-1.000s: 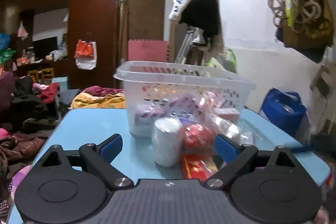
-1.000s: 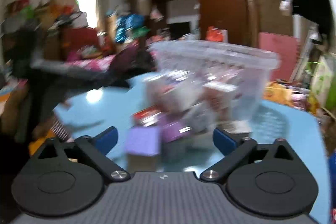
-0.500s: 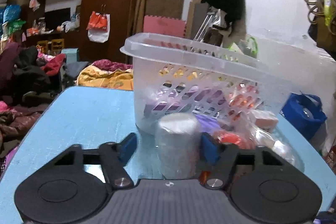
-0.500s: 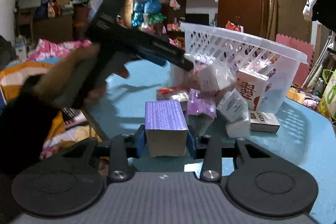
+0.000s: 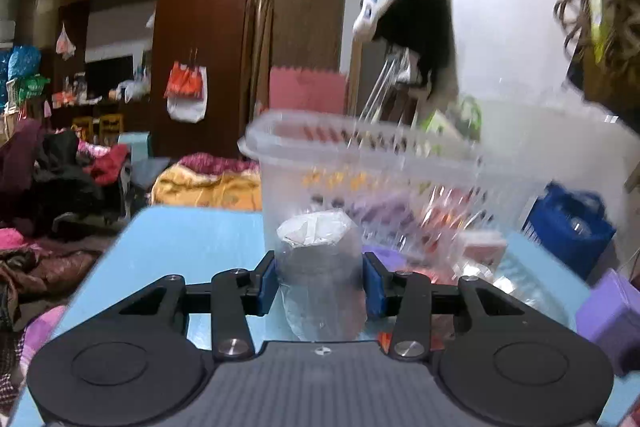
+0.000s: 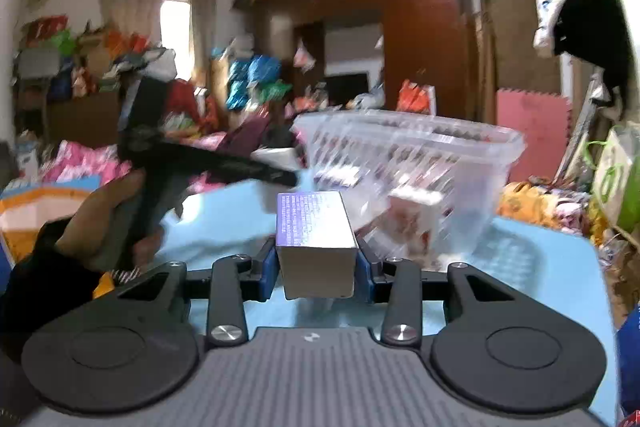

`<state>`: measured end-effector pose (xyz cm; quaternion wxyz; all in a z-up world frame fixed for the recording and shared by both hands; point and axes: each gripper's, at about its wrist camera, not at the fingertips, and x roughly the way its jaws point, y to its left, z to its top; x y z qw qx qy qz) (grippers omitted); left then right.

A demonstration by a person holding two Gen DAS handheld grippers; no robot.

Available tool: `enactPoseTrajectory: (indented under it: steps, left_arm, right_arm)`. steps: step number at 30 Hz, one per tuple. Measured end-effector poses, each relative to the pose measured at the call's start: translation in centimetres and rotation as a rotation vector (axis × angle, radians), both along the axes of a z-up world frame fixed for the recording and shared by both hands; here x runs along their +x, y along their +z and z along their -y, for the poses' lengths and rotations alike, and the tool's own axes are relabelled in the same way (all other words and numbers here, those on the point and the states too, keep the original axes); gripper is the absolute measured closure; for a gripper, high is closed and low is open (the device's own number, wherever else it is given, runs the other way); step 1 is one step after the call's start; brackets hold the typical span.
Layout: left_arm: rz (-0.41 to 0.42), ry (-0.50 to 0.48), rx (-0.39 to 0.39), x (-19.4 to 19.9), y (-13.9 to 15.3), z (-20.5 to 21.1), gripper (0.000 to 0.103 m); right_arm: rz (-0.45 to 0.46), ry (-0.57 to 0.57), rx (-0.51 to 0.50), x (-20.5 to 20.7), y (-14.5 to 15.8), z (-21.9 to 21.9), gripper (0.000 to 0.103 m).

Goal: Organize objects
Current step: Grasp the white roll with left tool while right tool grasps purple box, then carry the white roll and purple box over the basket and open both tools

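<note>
- Left claw (image 5: 320, 281), jaws closing, blue pads against both sides of a plastic-wrapped white roll (image 5: 318, 259), just in front of the clear perforated basket (image 5: 360, 147).
- Right claw (image 6: 316, 265) clenched on a purple-topped carton (image 6: 316, 227), raised off the blue surface (image 6: 560, 267), basket (image 6: 420, 143) beyond it.
- Loose packets and small boxes (image 6: 412, 219) heaped against the basket's near wall.
- Likely snag: slick wrap sliding between the pads, dropping the roll onto the pile.
- Possible clash: both claws heading for one basket mouth, the left hand (image 6: 104, 223) near the carton's path.
- Tall rim apt to catch a low-carried carton and tip the light basket.
</note>
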<state>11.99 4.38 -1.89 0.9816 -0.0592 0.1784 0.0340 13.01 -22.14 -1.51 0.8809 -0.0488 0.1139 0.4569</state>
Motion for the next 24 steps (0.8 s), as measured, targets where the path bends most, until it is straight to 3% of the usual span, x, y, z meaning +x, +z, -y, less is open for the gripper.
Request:
enactPoseTrajectory:
  steps: [6, 9, 12, 15, 21, 23, 24]
  left_arm:
    - [0.128, -0.043, -0.046, -1.3, 5.2, -0.3, 0.055]
    - [0.139, -0.072, -0.056, 0.6, 8.0, 0.1, 0.055]
    - [0.110, -0.025, -0.036, 4.6, 10.3, 0.6, 0.055]
    - [0.034, -0.037, -0.075, 9.1, 10.6, 0.7, 0.055]
    - [-0.009, -0.030, -0.115, 12.1, 8.9, 0.7, 0.052]
    - [-0.041, -0.019, -0.092, 12.6, 8.3, 0.6, 0.027]
    - [-0.051, -0.010, -0.070, 12.7, 8.1, 0.6, 0.027]
  right_arm:
    - [0.092, -0.069, 0.034, 1.9, 3.6, -0.5, 0.060]
    - [0.120, -0.130, 0.038, 4.9, 6.8, -2.2, 0.060]
    - [0.092, -0.177, 0.008, 9.1, 8.8, -4.6, 0.060]
    - [0.052, -0.204, -0.032, 12.5, 9.1, -6.7, 0.060]
    - [0.013, -0.206, -0.074, 15.2, 7.8, -8.6, 0.059]
    - [0.008, -0.218, -0.063, 15.7, 7.6, -8.2, 0.045]
    - [0.001, -0.224, -0.062, 15.6, 7.4, -7.9, 0.028]
